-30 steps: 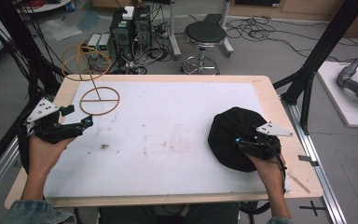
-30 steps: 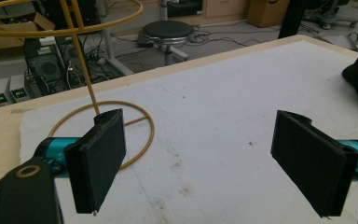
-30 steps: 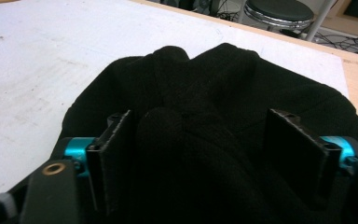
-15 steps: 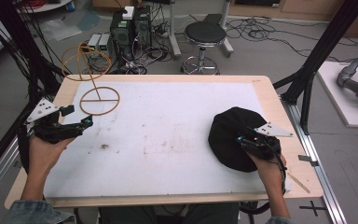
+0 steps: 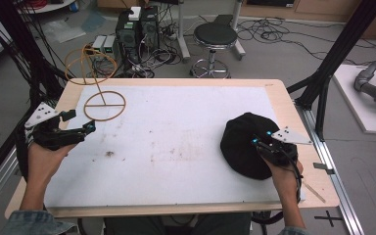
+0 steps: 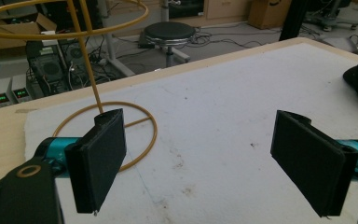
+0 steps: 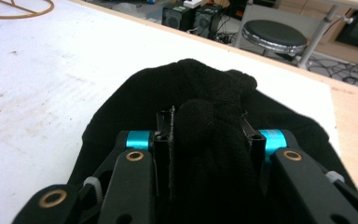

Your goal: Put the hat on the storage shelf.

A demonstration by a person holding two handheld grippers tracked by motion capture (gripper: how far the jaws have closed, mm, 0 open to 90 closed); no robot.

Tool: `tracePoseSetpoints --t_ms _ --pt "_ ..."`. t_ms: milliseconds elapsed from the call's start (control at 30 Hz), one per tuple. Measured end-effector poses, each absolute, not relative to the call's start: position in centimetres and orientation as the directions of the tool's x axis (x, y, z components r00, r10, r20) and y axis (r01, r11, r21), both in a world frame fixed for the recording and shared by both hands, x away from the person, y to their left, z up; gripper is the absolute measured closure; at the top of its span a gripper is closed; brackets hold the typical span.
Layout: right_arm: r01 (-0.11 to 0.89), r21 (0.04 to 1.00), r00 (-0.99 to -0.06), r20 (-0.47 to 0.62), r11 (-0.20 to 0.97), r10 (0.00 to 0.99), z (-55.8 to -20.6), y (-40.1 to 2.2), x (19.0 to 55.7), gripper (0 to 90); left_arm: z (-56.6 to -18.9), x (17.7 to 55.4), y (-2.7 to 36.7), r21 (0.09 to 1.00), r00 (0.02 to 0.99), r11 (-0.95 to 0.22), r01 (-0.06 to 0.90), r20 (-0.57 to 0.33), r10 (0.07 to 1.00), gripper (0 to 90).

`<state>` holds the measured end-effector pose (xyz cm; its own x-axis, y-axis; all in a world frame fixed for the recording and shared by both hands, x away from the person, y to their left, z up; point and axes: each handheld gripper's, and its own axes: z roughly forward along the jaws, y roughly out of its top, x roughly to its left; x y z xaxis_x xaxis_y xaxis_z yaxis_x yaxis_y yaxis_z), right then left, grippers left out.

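A black knitted hat (image 5: 245,144) lies on the right side of the white board (image 5: 176,127). My right gripper (image 5: 258,143) rests on its near right edge. In the right gripper view a bunched fold of the hat (image 7: 200,84) sits pinched between the jaws of my right gripper (image 7: 207,116), which have just been closing on it. A yellow wire stand (image 5: 104,105) with a ring base and an upper hoop stands at the far left corner. My left gripper (image 5: 81,122) hovers just beside that stand, at the left edge. Its jaws are wide open and empty (image 6: 200,158), and the stand's pole (image 6: 85,60) rises behind them.
Behind the table are a round black stool (image 5: 215,35) and electronics boxes with cables (image 5: 137,29) on the floor. A black frame post (image 5: 323,83) rises at the right edge. The board's middle has only faint stains.
The right gripper has edged slightly onto the hat and its jaws have drawn in on the cloth. The left hand and the wire stand are as before.
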<state>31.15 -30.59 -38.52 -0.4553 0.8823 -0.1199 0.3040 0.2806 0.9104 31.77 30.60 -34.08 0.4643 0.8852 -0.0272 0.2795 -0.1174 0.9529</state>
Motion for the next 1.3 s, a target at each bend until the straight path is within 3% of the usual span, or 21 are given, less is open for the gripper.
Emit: tracePoseSetpoints --t_ms 133,700,1300 --pt "0.296 0.929 -0.460 -0.064 0.221 0.886 -37.7 -30.6 31.1 67.4 -33.9 31.6 30.9 0.954 0.462 -0.114 0.276 -0.027 0.887 18.4" --pt "0.247 0.959 -0.450 -0.013 0.139 0.893 -34.2 -29.8 32.7 68.4 -33.8 31.6 31.1 0.955 0.456 -0.112 0.275 -0.027 0.889 18.4" --pt "0.194 0.977 -0.456 0.006 0.092 0.890 -30.0 -25.5 35.8 68.1 -33.9 31.5 31.0 0.955 0.464 -0.115 0.273 -0.026 0.886 18.4"
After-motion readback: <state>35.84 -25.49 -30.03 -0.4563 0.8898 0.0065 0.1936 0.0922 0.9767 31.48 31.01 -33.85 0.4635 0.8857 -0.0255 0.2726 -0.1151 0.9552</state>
